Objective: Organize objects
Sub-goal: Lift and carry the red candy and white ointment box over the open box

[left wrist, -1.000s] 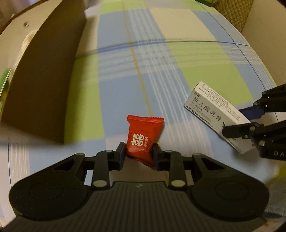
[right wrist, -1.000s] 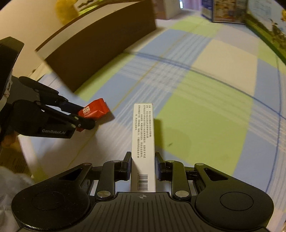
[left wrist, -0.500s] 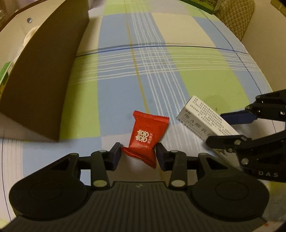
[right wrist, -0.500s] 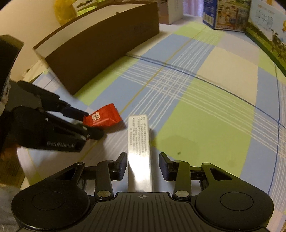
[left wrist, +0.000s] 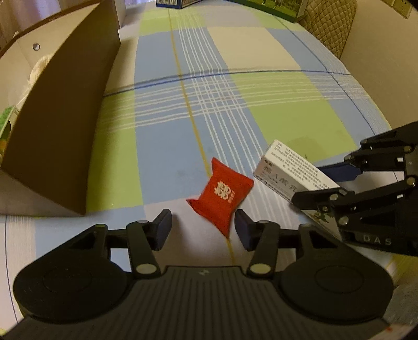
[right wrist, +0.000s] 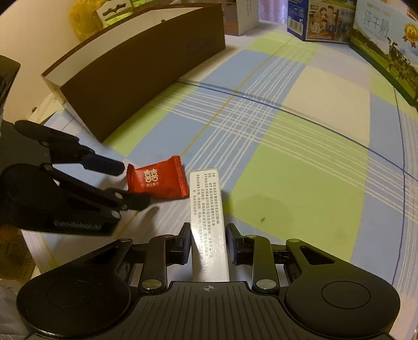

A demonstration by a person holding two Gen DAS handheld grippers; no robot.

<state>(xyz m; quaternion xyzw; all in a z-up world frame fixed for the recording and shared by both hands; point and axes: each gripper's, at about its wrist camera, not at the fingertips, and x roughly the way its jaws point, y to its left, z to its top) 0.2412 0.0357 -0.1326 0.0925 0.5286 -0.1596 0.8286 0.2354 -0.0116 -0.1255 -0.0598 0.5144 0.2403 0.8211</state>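
Candy (left wrist: 221,194), a red packet with white characters, lies flat on the plaid cloth (left wrist: 167,146) just ahead of the left gripper (left wrist: 203,227). Its near corner reaches into the gap between the two fingers, nearer the right one, and whether it touches that pad cannot be told. The left jaws stand wide, holding nothing. From the right wrist view the candy (right wrist: 157,178) sits at about 10 o'clock from the right gripper (right wrist: 208,244), with the left gripper (right wrist: 134,183) at 9 o'clock, one finger beyond the packet's left edge and one on the near side.

A white box (right wrist: 207,222) with black print lies lengthwise between the right fingers, its far end pointing to 12 o'clock and just beside the candy's right edge. The right jaws are narrowly parted, a thin gap showing on the right side of the box; on the left the pad looks close against it, contact unclear. In the left wrist view the box (left wrist: 292,172) is at 2 o'clock, resting on the cloth, with the right gripper (left wrist: 316,183) straddling it.

A brown carton (left wrist: 60,125) stands on the cloth at 10 o'clock from the left gripper, well apart from the candy. Printed cartons (right wrist: 326,21) line the far edge at 1 o'clock in the right wrist view.
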